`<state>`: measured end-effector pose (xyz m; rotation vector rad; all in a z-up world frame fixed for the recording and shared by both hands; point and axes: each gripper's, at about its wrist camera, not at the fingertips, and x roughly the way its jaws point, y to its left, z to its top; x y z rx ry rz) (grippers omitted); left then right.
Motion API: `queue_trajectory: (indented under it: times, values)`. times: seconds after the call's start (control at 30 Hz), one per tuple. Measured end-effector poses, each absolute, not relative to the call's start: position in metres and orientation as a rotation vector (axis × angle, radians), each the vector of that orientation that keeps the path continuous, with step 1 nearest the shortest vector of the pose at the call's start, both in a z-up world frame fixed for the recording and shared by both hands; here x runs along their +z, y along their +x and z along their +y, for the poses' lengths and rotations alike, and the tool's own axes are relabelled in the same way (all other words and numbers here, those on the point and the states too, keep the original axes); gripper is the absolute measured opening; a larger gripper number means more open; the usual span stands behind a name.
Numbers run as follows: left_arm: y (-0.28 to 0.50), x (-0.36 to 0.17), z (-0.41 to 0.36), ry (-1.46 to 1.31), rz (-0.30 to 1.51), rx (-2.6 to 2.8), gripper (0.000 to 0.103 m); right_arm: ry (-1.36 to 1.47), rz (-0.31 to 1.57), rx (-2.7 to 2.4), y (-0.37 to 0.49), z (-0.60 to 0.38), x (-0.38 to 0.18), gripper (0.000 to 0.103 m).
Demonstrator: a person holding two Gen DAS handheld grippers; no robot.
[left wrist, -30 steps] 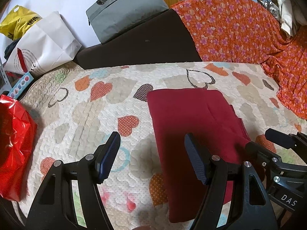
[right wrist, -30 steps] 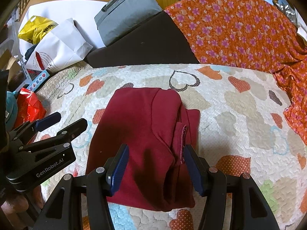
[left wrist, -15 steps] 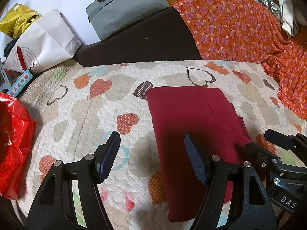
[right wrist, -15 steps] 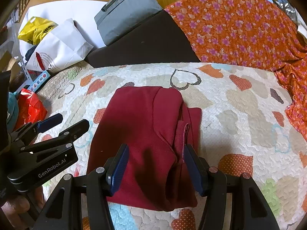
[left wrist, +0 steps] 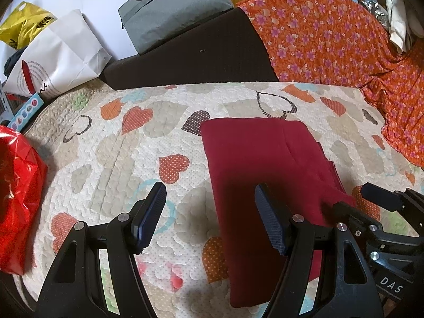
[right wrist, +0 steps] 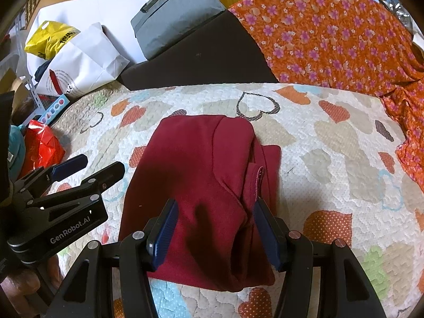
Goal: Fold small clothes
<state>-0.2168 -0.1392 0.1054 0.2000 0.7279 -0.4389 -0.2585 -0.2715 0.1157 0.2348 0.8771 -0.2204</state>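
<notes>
A dark red garment lies folded into a long rectangle on the heart-patterned quilt. In the right wrist view the garment shows an uneven right side with a raised hem edge. My left gripper is open and empty, low over the quilt at the garment's left edge. My right gripper is open and empty, its fingers straddling the garment's near right part. Each gripper shows in the other's view: the right one and the left one.
A red plastic bag lies at the quilt's left edge. A white paper bag, a yellow bag and a grey case sit behind. An orange floral cloth covers the back right. A dark cushion borders the quilt.
Both grippers have moved slightly forward over the garment and stay open. The garment has not visibly moved.
</notes>
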Motion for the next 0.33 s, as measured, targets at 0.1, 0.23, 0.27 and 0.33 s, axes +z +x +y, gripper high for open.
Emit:
queue_trajectory:
  times: [0.1,0.23,0.27,0.33]
  values:
    - [-0.2196,0.1057,-0.1405,0.198,0.713,-0.446,0.070,0.239,0.881,-0.220,-0.2587,-0.2712,0.1135,0.057]
    - [-0.2219,0.1075,-0.1412,0.198,0.695,-0.449,0.070,0.250,0.889,-0.216,-0.2583,-0.2720,0.1113,0.057]
    - [-0.2213,0.1071,-0.1413,0.199,0.699,-0.448,0.070,0.254,0.888,-0.214,-0.2583,-0.2727,0.1114,0.057]
    - [-0.2183,0.1054,-0.1402,0.190,0.716,-0.444,0.070,0.258,0.882,-0.216,-0.2584,-0.2759,0.1132,0.057]
